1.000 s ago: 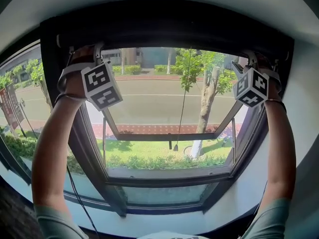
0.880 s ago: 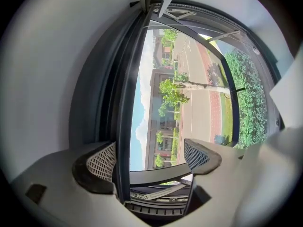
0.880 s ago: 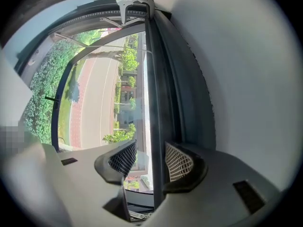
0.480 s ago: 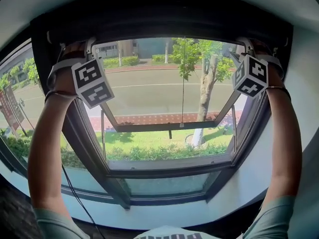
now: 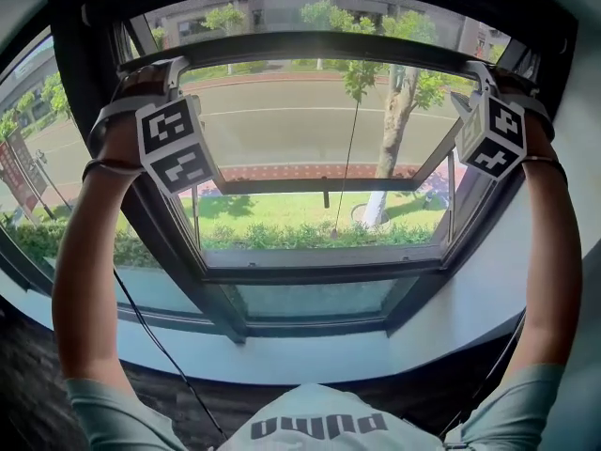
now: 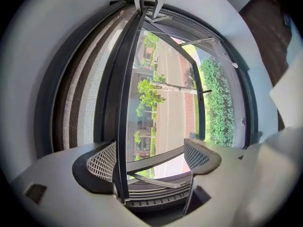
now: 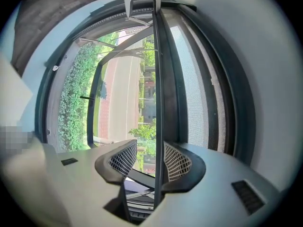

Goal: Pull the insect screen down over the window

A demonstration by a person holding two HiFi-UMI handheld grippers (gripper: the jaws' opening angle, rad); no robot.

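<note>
1. The step in hand looked like drawing the screen's pull bar (image 5: 319,47) down. It lay high across the window, near the top of the window frame (image 5: 319,272), so most of the travel was probably left.
2. The left gripper (image 6: 149,157) sat at the bar's left end with its jaws wide. The bar touched one pad only and the other pad stood well clear. It was pushing the bar rather than clamping it, so a steady downward press, or a closer bite, would likely stop it slipping off.
3. The right gripper (image 7: 144,160) sat at the right end with its jaws narrower. The bar rested against one pad, with a small gap to the other, so it was not clamped either.
4. Both ends should come down at the same rate. A tilted bar could bind in the side tracks.
5. The bar was slim, dark and straight, running from one gripper to the other.
6. A short strip of fine grey mesh (image 7: 196,79) showed beyond it, on the covered side.
7. A thin cord (image 5: 346,158) hung from near the bar's middle.
8. Below the bar the opening was uncovered, with the far sash swung outward.
</note>
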